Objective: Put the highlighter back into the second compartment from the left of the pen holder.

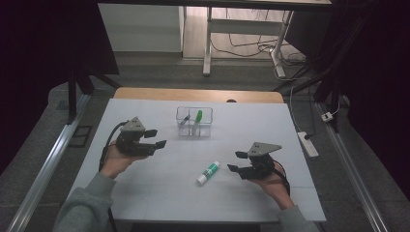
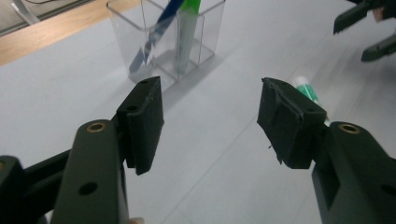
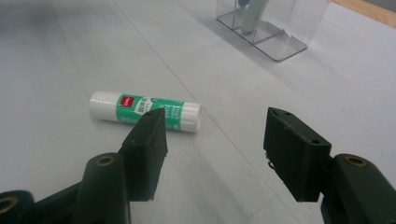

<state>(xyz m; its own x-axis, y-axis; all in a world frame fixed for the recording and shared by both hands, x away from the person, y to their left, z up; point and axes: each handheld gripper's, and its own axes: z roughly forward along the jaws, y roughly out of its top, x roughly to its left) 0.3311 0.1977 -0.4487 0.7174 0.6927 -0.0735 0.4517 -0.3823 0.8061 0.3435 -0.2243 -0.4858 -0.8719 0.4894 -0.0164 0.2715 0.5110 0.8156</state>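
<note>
A white and green glue stick (image 1: pixel 208 173) (image 3: pixel 140 110) lies flat on the white table, between the two hands. A clear plastic organiser (image 1: pixel 194 122) (image 2: pixel 163 39) stands further back and holds a green-capped tube and a blue pen. My left gripper (image 1: pixel 155 138) (image 2: pixel 210 121) is open and empty, left of the organiser. My right gripper (image 1: pixel 235 161) (image 3: pixel 215 144) is open and empty, just right of the glue stick, whose green end (image 2: pixel 307 90) peeks past the left gripper's right jaw.
The white tabletop (image 1: pixel 159 193) has a wooden strip (image 1: pixel 198 94) along its far edge. A power strip (image 1: pixel 308 143) and cables lie on the floor to the right. Desk legs (image 1: pixel 208 43) stand beyond the table.
</note>
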